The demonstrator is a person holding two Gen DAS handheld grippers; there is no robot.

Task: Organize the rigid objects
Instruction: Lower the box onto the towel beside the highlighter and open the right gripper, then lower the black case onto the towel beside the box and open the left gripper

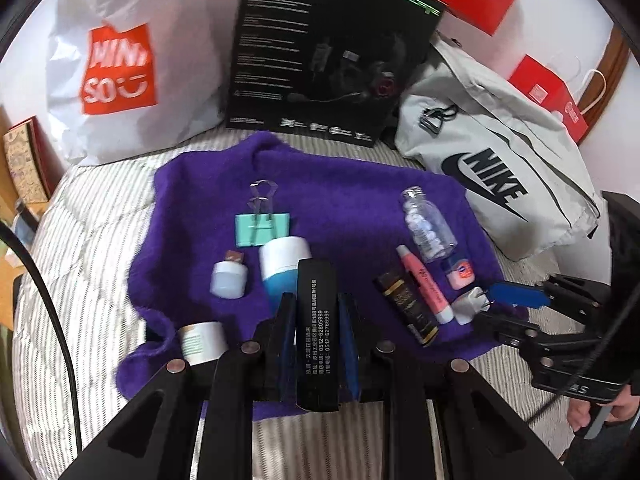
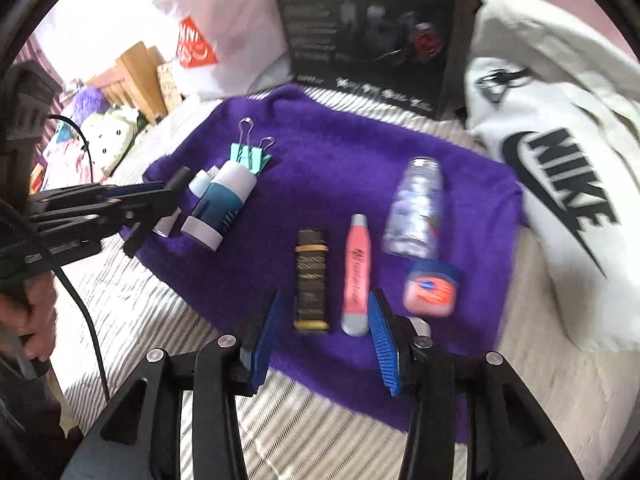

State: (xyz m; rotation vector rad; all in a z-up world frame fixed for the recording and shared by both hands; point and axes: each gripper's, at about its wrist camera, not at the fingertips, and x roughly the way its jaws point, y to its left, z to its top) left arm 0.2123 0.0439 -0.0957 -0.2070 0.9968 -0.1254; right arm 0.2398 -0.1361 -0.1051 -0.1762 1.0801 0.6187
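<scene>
My left gripper (image 1: 316, 304) is shut on a long black box with white print (image 1: 316, 332), held above the purple towel (image 1: 340, 200). On the towel lie a teal binder clip (image 1: 262, 228), a blue and white bottle (image 1: 280, 264), a small white jar (image 1: 228, 278), a clear pill bottle (image 1: 428, 226), a pink tube (image 1: 424, 288), a dark gold-trimmed tube (image 1: 408, 308) and a small Vaseline jar (image 1: 460, 272). My right gripper (image 2: 324, 312) is open and empty, low over the dark tube (image 2: 312, 280) and pink tube (image 2: 356, 276). A white plug (image 1: 470, 304) lies by its fingertips.
A white and green tube (image 1: 200, 342) lies at the towel's front left. A white Miniso bag (image 1: 120, 64), a black headset box (image 1: 328, 48) and a grey Nike bag (image 1: 492, 172) stand behind the towel. The striped bedsheet (image 1: 92, 240) surrounds it.
</scene>
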